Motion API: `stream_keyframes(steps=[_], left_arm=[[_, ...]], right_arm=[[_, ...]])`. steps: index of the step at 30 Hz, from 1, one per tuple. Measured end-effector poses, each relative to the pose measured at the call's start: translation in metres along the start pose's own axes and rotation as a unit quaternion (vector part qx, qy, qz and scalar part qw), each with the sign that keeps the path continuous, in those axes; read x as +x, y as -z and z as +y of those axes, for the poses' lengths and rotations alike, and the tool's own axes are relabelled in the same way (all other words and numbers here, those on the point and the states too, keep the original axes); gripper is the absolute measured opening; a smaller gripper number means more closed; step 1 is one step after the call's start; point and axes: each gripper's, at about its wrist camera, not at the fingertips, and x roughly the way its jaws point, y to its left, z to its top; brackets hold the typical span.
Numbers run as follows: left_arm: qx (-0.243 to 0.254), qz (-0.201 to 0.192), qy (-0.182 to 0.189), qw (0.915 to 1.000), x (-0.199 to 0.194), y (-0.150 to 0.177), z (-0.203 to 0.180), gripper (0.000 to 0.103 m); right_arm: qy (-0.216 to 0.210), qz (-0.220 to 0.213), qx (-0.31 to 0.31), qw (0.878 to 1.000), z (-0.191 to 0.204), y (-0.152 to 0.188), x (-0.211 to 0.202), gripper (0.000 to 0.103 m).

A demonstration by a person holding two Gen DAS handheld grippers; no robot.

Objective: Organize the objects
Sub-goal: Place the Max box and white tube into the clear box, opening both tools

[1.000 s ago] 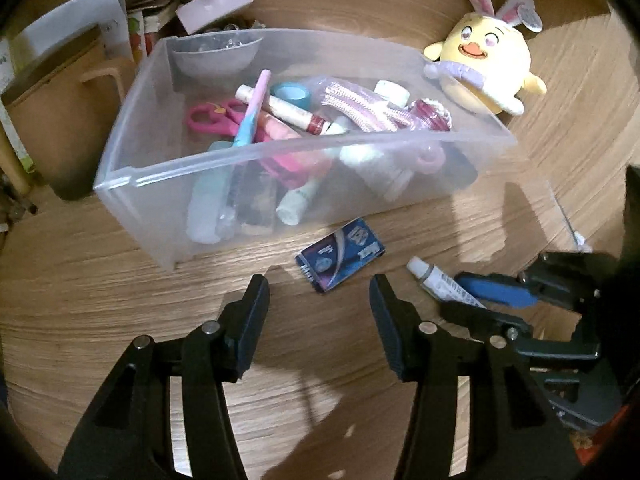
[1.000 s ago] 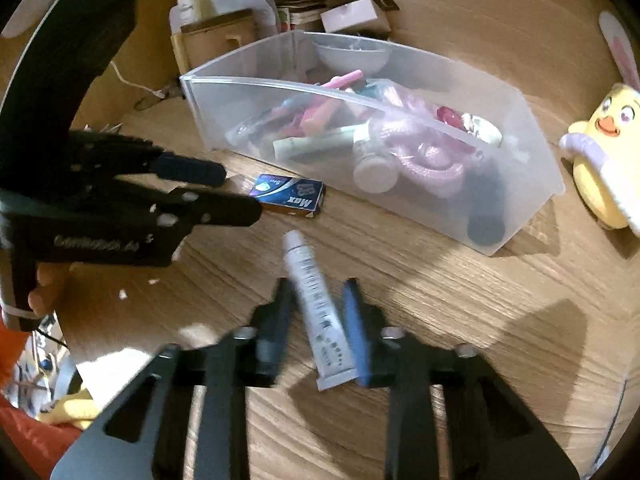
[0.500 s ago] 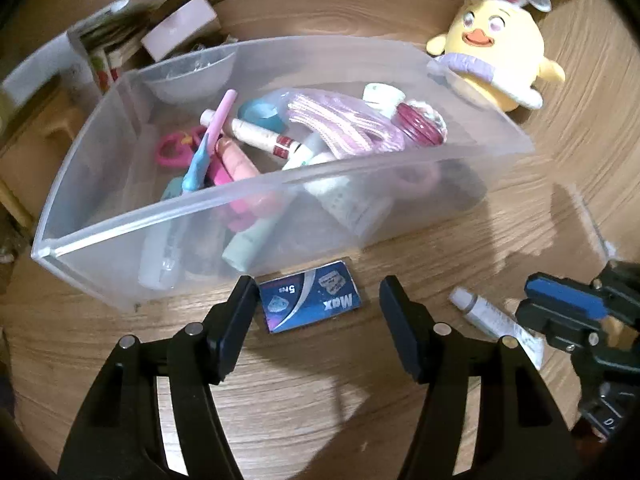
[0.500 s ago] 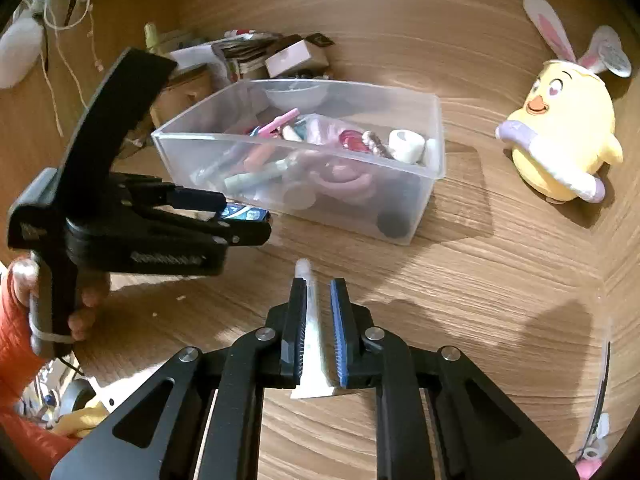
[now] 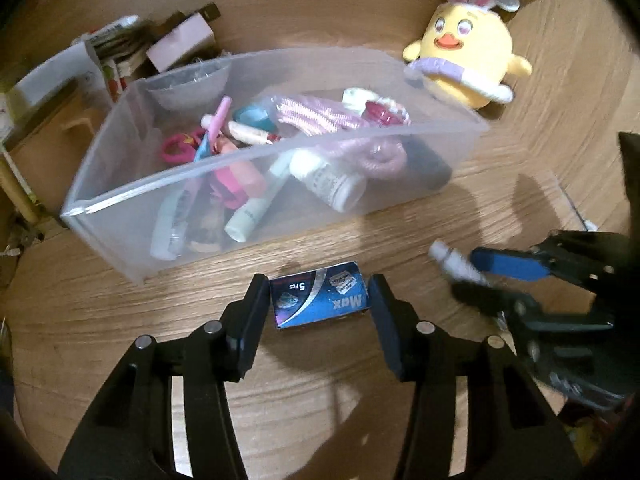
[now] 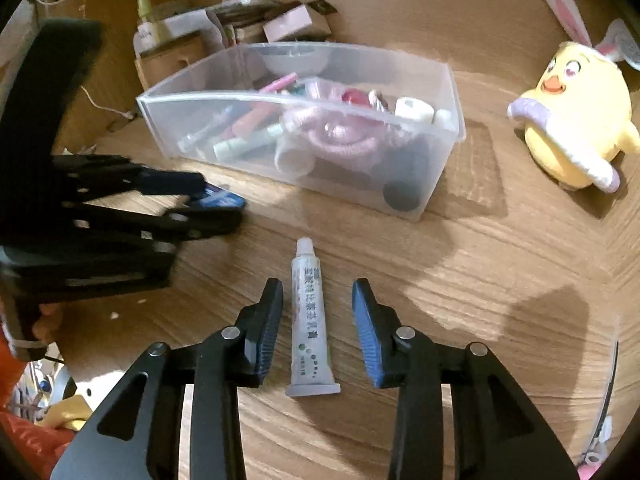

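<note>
A clear plastic bin [image 5: 132,196] [image 6: 448,128] holds several small toiletries and hair ties. A small blue box marked Max [image 5: 318,300] lies on the wooden table just in front of it. My left gripper [image 5: 318,294] is open with its fingers on either side of the box. A white tube [image 6: 308,320] lies flat on the table between the fingers of my right gripper [image 6: 318,296], which is open. The tube also shows in the left wrist view [image 5: 456,262]. The blue box is mostly hidden behind the left gripper [image 6: 224,204] in the right wrist view.
A yellow plush chick with bunny ears [image 5: 466,60] [image 6: 576,116] sits right of the bin. Cardboard boxes and papers [image 5: 120,52] [image 6: 248,24] stand behind the bin. A wooden organiser [image 6: 176,56] stands at the back left.
My right gripper opened and the tube now lies on the table between its fingers. My left gripper moved forward and its fingers now flank the blue box.
</note>
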Motion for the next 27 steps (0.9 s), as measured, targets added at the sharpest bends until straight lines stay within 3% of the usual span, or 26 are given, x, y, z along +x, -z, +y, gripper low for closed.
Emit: stream_keyframes(steps=[1, 6, 15, 21, 27], left_arm=[[-0.002, -0.006, 0.002, 1.0, -0.006, 0.001, 0.001, 0.05], [-0.006, -0.052, 0.011, 0.9986, -0.04, -0.006, 0.005, 0.05], [-0.017, -0.122, 0.003, 0.9924, -0.078, -0.036, 0.021, 0.05], [-0.025, -0.117, 0.005, 0.9928, -0.068, -0.059, 0.041, 0.05], [-0.03, -0.087, 0.008, 0.9957, -0.035, -0.07, 0.049, 0.05]], right_arm=[[0.003, 0.0, -0.002, 1.0, 0.0, 0.0, -0.001, 0.015], [0.006, -0.03, 0.002, 1.0, 0.001, -0.005, -0.016, 0.015], [0.004, -0.122, 0.036, 0.992, -0.006, -0.051, -0.061, 0.015], [0.028, -0.148, 0.057, 0.987, -0.019, -0.09, -0.058, 0.015], [0.052, -0.12, 0.064, 0.989, -0.031, -0.112, -0.026, 0.015]])
